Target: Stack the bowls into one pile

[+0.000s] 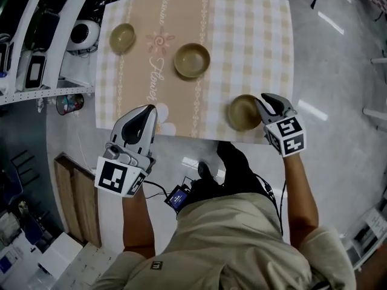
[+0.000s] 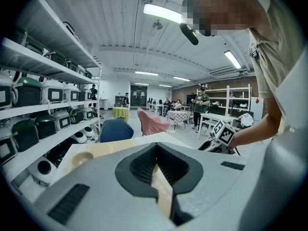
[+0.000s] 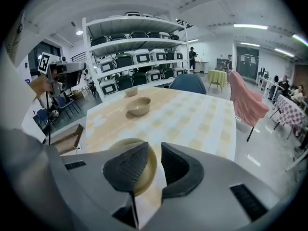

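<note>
Three tan bowls stand apart on the checked tablecloth (image 1: 260,35): a far left bowl (image 1: 123,38), a middle bowl (image 1: 192,60) and a near bowl (image 1: 243,112) by the front right edge. My right gripper (image 1: 264,104) is at the near bowl's right side and stands open. In the right gripper view its left jaw hangs over the near bowl (image 3: 120,142), its right jaw is outside, and the rim lies in the narrow gap. My left gripper (image 1: 147,115) hovers over the table's near left edge, shut and holding nothing. The far left bowl (image 2: 81,159) shows in the left gripper view.
White shelves (image 1: 36,47) loaded with appliances run along the table's left. A wooden crate (image 1: 75,198) lies on the floor beside my left arm. A blue chair (image 3: 187,83) and a pink-draped chair (image 3: 245,100) stand beyond the table's far end. People are in the background.
</note>
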